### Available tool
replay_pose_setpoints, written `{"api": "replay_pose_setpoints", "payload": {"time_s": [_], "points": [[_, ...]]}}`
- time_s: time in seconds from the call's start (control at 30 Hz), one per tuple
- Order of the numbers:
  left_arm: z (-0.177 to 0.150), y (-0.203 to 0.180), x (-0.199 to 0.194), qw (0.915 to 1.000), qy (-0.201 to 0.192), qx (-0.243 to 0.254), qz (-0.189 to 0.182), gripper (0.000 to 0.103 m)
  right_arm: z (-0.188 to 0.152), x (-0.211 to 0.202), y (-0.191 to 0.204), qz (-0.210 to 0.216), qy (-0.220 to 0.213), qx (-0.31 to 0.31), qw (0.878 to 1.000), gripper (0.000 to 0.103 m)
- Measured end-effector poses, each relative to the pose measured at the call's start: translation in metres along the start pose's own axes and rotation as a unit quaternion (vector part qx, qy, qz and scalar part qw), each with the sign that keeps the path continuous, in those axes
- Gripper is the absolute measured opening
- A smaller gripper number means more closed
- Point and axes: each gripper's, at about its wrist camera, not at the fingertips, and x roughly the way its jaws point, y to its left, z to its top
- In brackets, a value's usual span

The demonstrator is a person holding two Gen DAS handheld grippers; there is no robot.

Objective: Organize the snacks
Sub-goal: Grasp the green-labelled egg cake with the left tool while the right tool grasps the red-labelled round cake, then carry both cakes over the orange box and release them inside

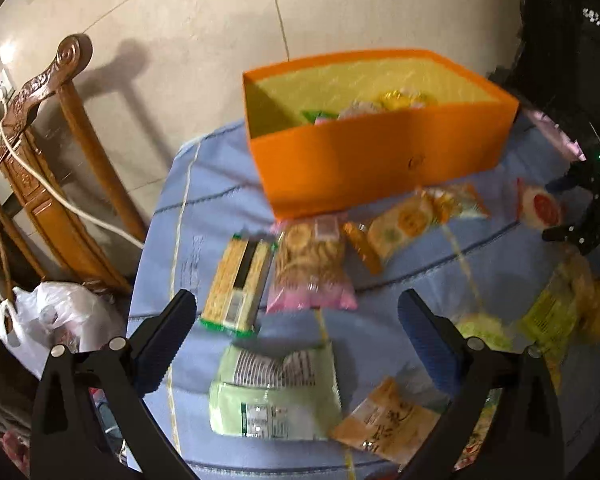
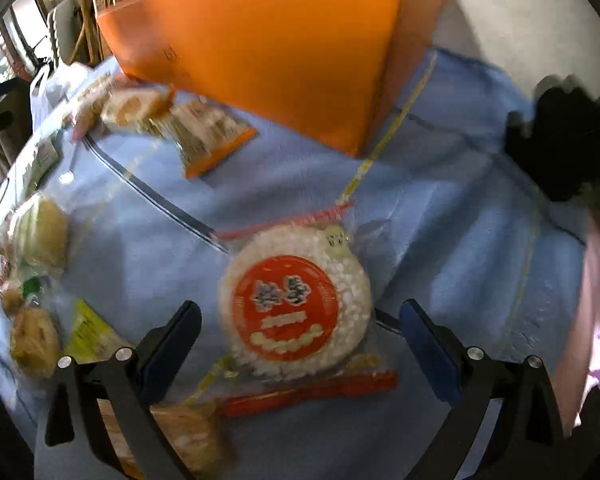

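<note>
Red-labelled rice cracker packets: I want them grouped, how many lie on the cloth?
1. The rice cracker packet lies on the blue cloth between the fingers of the open right gripper, before the orange box. More may hide inside it.

**Snacks spread before the box**

The box (image 1: 380,160) stands at the far side of the counter (image 1: 204,208), several packets inside it. Loose packets lie near its front wall — a biscuit packet (image 1: 312,268) just left of another (image 1: 408,224). The rice cracker (image 2: 296,308) lies apart, to the right.
</note>
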Motion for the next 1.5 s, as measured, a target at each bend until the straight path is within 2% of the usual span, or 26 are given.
{"api": "replay_pose_setpoints", "payload": {"time_s": [0.07,0.13,0.17,0.23,0.3,0.43,0.57,0.67,0.73,0.8,0.87,0.97,1.0,1.03,1.07,1.1,1.27,1.43,1.5], "points": [[-0.002,-0.001,0.004,0.9999,0.009,-0.006,0.002,0.099,0.000,0.000,0.006,-0.008,-0.026,-0.025,0.999,0.099],[-0.003,-0.002,0.007,0.9999,0.013,-0.011,-0.002,0.099,0.000,0.001,0.001,0.000,-0.036,0.002,0.999,0.100],[-0.004,-0.002,0.008,0.9998,0.015,-0.013,-0.002,0.099,-0.001,0.000,0.000,-0.008,-0.044,0.018,0.999,0.096],[-0.006,-0.003,0.007,0.9997,0.017,-0.019,-0.006,0.099,-0.003,-0.007,0.002,-0.027,-0.061,0.046,0.997,0.073],[-0.012,-0.007,0.001,0.9992,0.013,-0.027,-0.025,0.099,-0.004,-0.010,0.002,-0.063,-0.056,0.073,0.994,0.073],[-0.026,-0.028,-0.015,0.9960,-0.009,-0.020,-0.086,0.099,-0.015,-0.023,0.007,-0.057,-0.080,0.129,0.987,0.073],[-0.042,-0.077,-0.015,0.9905,-0.018,0.051,-0.127,0.099,-0.019,-0.047,0.006,-0.067,-0.120,0.170,0.976,0.073],[-0.049,-0.104,-0.003,0.9881,-0.026,0.104,-0.110,0.099,-0.020,-0.065,0.002,-0.073,-0.141,0.186,0.970,0.073],[-0.049,-0.112,0.006,0.9858,-0.029,0.122,-0.111,0.099,-0.024,-0.073,-0.001,-0.069,-0.149,0.193,0.967,0.073],[-0.048,-0.116,0.014,0.9814,-0.035,0.128,-0.139,0.099,-0.032,-0.081,-0.001,-0.066,-0.153,0.198,0.966,0.074],[-0.049,-0.118,0.026,0.9812,-0.023,0.123,-0.147,0.099,-0.030,-0.081,-0.009,-0.064,-0.152,0.202,0.965,0.074],[-0.054,-0.120,0.053,0.9810,0.020,0.113,-0.156,0.099,-0.030,-0.081,-0.008,-0.057,-0.155,0.209,0.964,0.074],[-0.055,-0.116,0.057,0.9799,0.022,0.092,-0.176,0.094,-0.031,-0.080,-0.008,-0.054,-0.157,0.211,0.963,0.074],[-0.054,-0.114,0.059,0.9819,0.025,0.080,-0.170,0.089,-0.032,-0.080,-0.006,-0.051,-0.156,0.212,0.963,0.074],[-0.053,-0.115,0.057,0.9836,0.020,0.086,-0.157,0.077,-0.032,-0.079,-0.004,-0.053,-0.154,0.211,0.964,0.074],[-0.052,-0.117,0.054,0.9822,0.017,0.097,-0.160,0.064,-0.033,-0.078,-0.002,-0.054,-0.152,0.210,0.964,0.074],[-0.049,-0.115,0.047,0.9834,0.018,0.099,-0.151,0.062,-0.040,-0.081,0.007,-0.050,-0.153,0.219,0.962,0.074],[-0.041,-0.095,0.020,0.9872,0.000,0.071,-0.143,0.062,-0.036,-0.109,0.020,-0.055,-0.189,0.226,0.954,0.074],[-0.030,-0.081,0.004,0.9887,-0.021,0.057,-0.137,0.062,-0.030,-0.126,0.028,-0.054,-0.208,0.234,0.948,0.074]]}}
